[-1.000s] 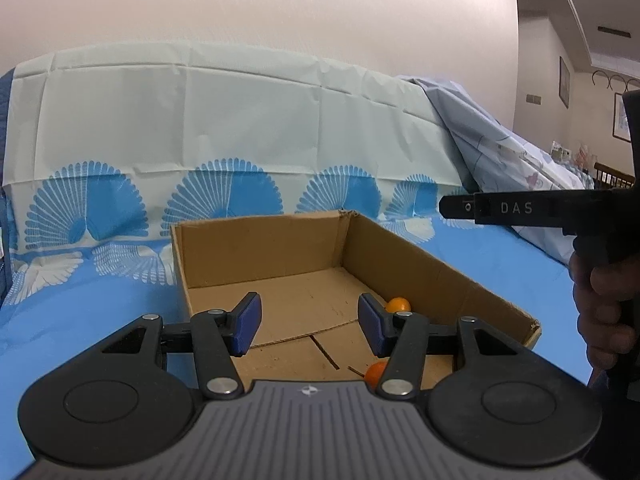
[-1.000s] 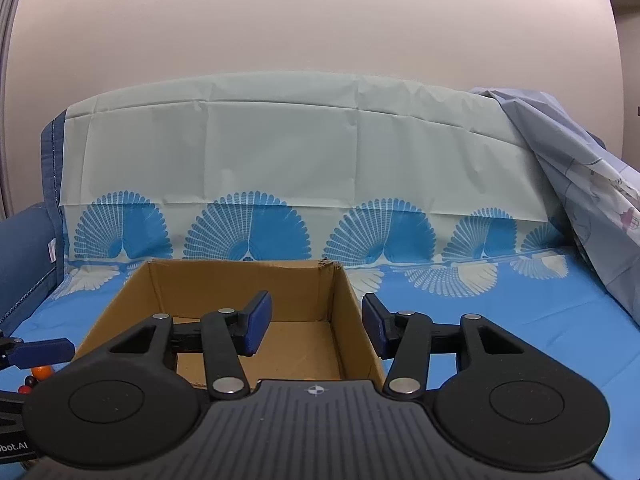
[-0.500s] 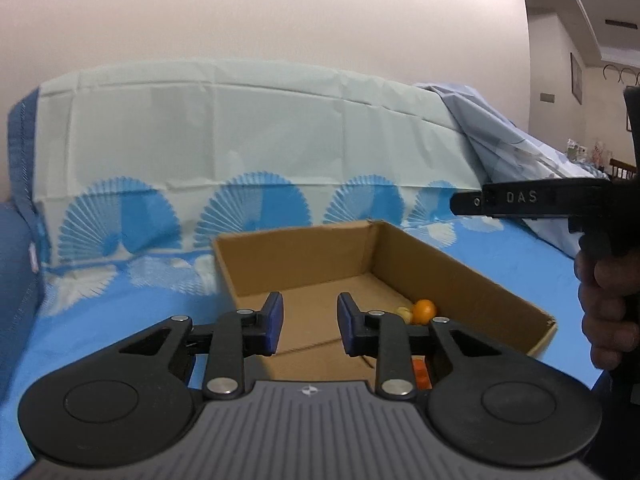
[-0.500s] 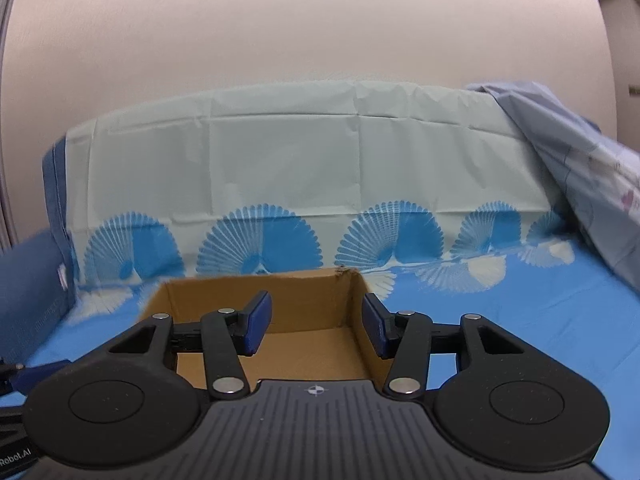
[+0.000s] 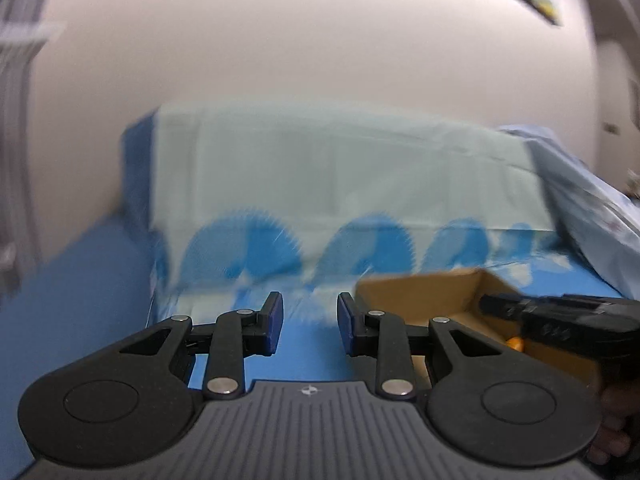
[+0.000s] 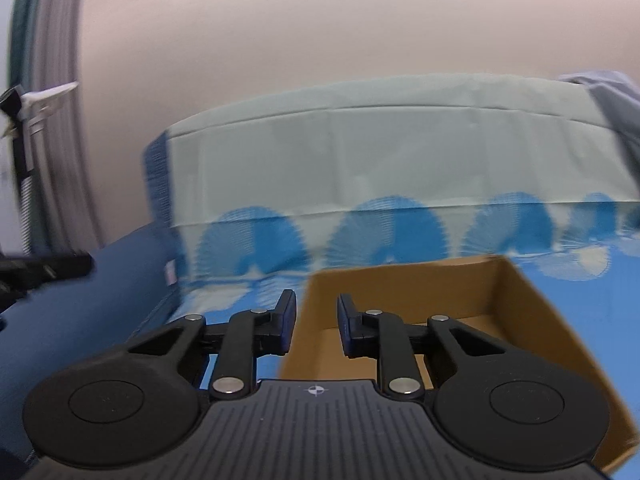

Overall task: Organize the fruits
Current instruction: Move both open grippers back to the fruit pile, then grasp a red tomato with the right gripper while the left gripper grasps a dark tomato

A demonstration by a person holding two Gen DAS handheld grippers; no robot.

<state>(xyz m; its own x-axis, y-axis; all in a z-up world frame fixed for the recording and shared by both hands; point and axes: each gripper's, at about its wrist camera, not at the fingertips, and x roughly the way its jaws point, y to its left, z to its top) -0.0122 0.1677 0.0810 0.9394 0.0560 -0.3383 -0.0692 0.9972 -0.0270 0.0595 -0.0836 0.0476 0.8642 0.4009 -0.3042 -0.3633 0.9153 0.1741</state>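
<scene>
One fruit: a small orange fruit (image 5: 516, 343) shows at the lower right of the left wrist view, inside the box, mostly hidden behind the other gripper's black body; blur hides its skin and shape.
Box: an open brown cardboard box (image 5: 416, 294) sits on the blue cloth at right of centre in the left wrist view; in the right wrist view the same box (image 6: 404, 288) fills the lower right, top open, walls upright.
Box contents: only the one fruit can be made out; in the right wrist view the visible patch of floor is bare cardboard, and the rest lies behind the gripper.
Left gripper: the left gripper (image 5: 310, 322) is at lower centre of its view, its jaws a narrow gap apart with nothing between them, only blue cloth behind.
Right gripper: the right gripper (image 6: 316, 322) is at lower centre of its view, its jaws closing with nothing between them; the box's left wall shows through the gap.
Cloth: a blue cloth with fan prints (image 6: 384, 236) covers the surface and rises pale behind the box.
Wall: a plain pinkish wall (image 6: 320, 28) fills the upper part of both views.
</scene>
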